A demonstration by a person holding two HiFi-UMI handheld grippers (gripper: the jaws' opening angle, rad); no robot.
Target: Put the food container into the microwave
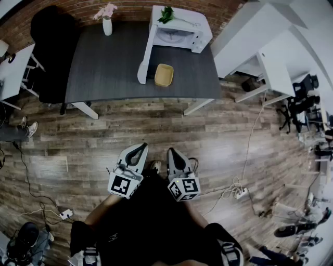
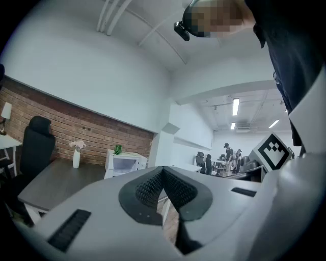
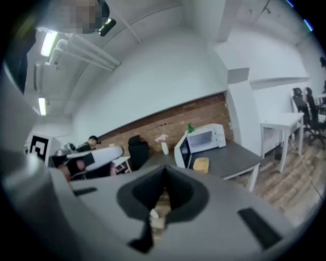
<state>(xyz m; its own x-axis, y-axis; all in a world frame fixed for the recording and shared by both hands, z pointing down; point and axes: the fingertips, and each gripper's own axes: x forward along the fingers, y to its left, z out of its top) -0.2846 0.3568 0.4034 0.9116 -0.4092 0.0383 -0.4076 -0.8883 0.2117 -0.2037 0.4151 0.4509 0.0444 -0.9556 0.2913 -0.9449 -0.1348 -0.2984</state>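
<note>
A yellow food container lies on the dark grey table, just in front of a white microwave whose door hangs open to the left. The right gripper view shows the container and the microwave far off. In the left gripper view only the microwave shows. Both grippers are held low over the wooden floor, well short of the table. My left gripper and right gripper are shut with nothing in them.
A white vase with pink flowers stands at the table's back left. A small green plant sits on the microwave. A black office chair stands left of the table. White desks are at the right, and cables and power strips lie on the floor.
</note>
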